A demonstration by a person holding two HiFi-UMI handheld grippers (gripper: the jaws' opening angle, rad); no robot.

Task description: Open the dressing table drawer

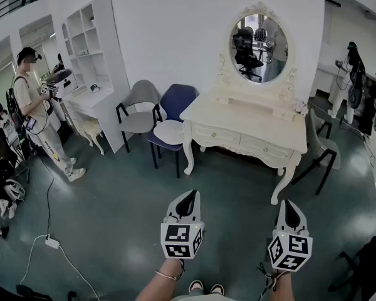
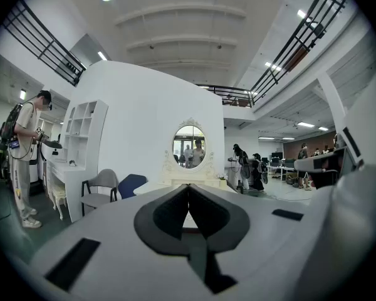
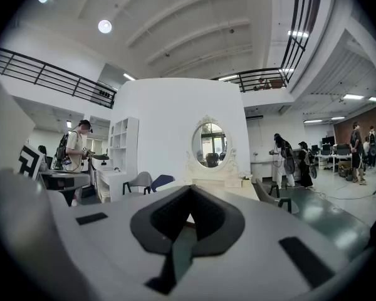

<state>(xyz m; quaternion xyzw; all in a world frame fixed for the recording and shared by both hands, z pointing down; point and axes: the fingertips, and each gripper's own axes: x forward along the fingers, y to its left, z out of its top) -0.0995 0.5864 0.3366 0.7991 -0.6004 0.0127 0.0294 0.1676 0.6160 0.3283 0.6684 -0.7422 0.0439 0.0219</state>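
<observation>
The cream dressing table [image 1: 250, 121] with an oval mirror [image 1: 258, 47] stands against the white wall, a few steps ahead of me. Its two front drawers [image 1: 218, 134] [image 1: 264, 147] are both closed. My left gripper [image 1: 190, 197] and right gripper [image 1: 289, 205] are held low and level in front of me, well short of the table, pointing toward it. Both are shut with nothing between the jaws. In the left gripper view the shut gripper [image 2: 188, 185] points at the mirror [image 2: 189, 144]. The right gripper [image 3: 189, 187] does the same, with the mirror [image 3: 208, 145] slightly right.
A grey chair [image 1: 138, 108] and a blue chair [image 1: 173, 115] stand left of the table, another chair [image 1: 324, 148] to its right. A white shelf unit [image 1: 97, 55] and a standing person [image 1: 34, 105] are at left. A cable and power strip [image 1: 52, 242] lie on the floor.
</observation>
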